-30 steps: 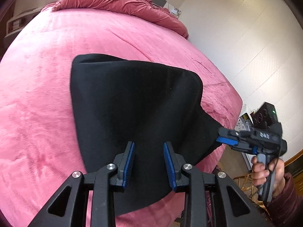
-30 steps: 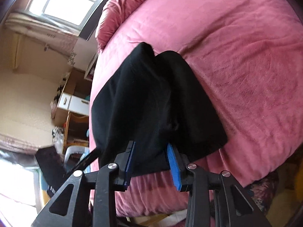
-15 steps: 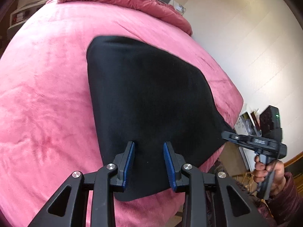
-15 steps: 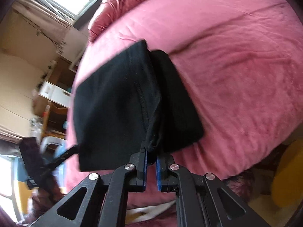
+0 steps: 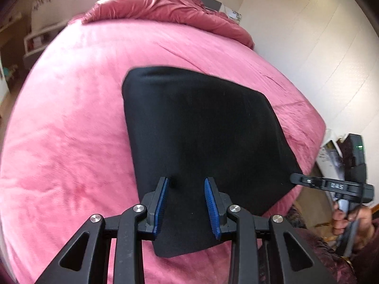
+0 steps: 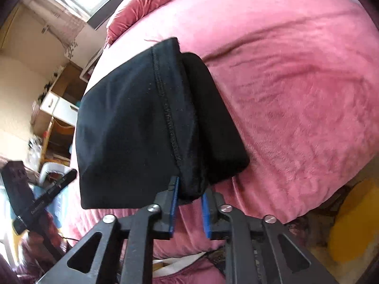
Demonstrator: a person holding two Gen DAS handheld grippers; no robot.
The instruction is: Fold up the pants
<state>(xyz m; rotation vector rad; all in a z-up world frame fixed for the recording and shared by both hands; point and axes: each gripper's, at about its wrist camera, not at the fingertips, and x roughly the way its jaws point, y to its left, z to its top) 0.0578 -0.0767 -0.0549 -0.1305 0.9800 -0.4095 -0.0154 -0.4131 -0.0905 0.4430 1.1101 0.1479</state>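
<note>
Now the black pants (image 5: 201, 142) lie folded on the pink bed (image 5: 71, 130) — my left gripper (image 5: 187, 203) is wide apart above their 6 o'clock edge, my right gripper (image 6: 189, 207) is parted around one corner.

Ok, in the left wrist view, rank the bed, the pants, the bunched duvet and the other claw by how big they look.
1. Bed
2. Pants
3. Duvet, though it lies farthest from the camera, so its true size is unsure
4. Right claw, only partly in view at the frame's edge
</note>
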